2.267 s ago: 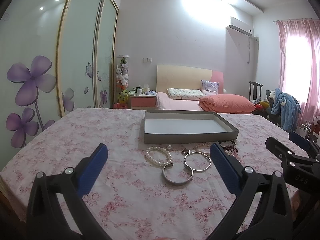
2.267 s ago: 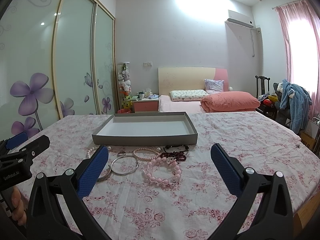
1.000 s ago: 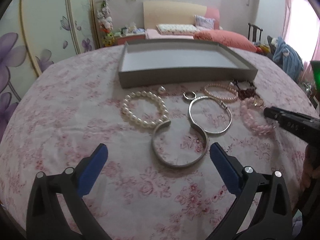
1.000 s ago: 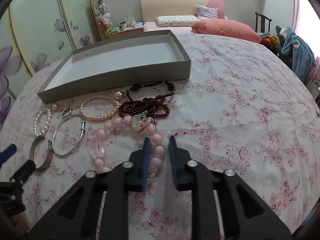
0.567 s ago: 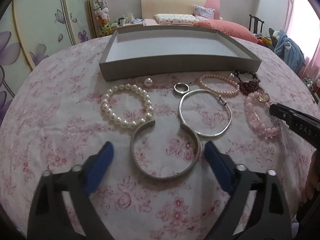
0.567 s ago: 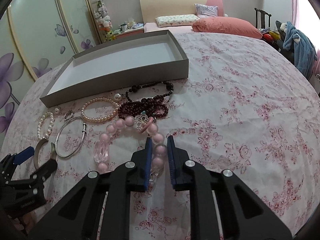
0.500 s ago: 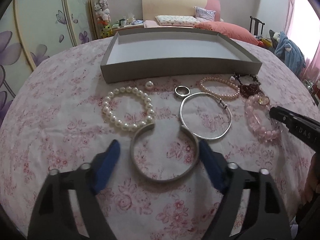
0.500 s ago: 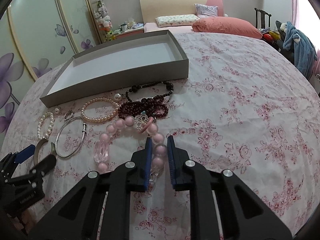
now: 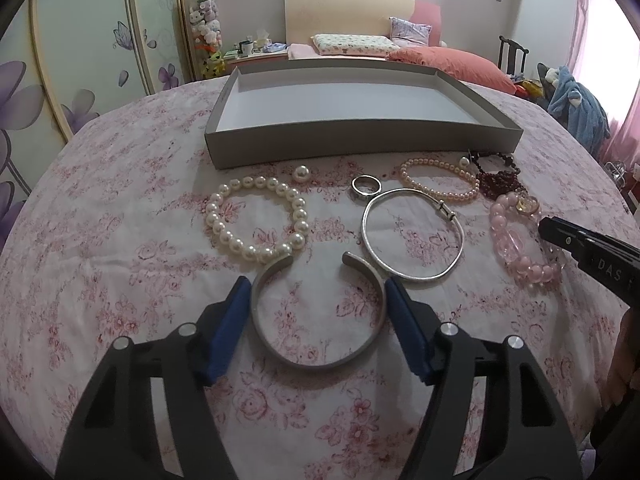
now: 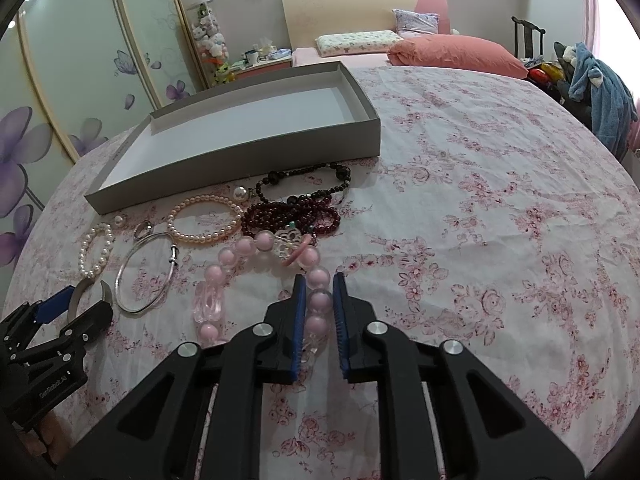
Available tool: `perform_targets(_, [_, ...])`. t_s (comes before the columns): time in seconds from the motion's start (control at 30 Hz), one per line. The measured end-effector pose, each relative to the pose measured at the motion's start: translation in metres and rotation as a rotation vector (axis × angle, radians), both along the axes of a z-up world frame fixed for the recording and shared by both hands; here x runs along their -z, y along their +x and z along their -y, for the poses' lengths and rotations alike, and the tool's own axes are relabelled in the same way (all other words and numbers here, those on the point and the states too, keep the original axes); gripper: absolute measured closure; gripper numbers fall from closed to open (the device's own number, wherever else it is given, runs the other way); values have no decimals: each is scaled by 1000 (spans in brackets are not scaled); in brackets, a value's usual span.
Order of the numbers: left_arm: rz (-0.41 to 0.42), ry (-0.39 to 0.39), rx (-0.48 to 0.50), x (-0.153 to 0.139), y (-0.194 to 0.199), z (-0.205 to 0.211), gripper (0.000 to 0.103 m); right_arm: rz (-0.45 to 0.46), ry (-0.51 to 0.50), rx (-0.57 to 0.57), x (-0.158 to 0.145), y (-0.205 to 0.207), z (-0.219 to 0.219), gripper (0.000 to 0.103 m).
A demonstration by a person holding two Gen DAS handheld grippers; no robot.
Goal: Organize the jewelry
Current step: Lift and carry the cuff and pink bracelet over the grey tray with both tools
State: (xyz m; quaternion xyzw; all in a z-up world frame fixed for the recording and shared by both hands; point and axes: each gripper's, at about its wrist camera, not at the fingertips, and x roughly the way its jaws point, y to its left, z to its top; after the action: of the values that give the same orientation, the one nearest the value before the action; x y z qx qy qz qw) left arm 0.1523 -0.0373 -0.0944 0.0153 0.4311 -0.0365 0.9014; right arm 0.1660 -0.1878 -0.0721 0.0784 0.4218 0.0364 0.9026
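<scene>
A bedroom is showing behind a table spread with a pink floral tablecloth [image 9: 120, 240]. A bed with a pale wooden headboard [image 9: 348, 12] is standing against the far white wall, carrying a salmon quilt [image 9: 452, 64] and pillows. Sliding wardrobe doors [image 10: 80, 60] painted with purple flowers are lining the left side. Daylight is glowing through pink curtains [image 9: 608, 40] at right, beside a dark chair [image 9: 512, 54] and blue clothing [image 9: 580, 108].

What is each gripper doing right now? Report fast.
Left gripper: jaws just closing around the open silver cuff bangle; pad contact cannot be told.
Right gripper: shut on the pink bead bracelet.
</scene>
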Motion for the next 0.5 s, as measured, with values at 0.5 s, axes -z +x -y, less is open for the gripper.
perform_targets(0.5, [89, -39, -38, -25, -23, -27, 37, 157, 181, -58, -39, -17, 1, 89])
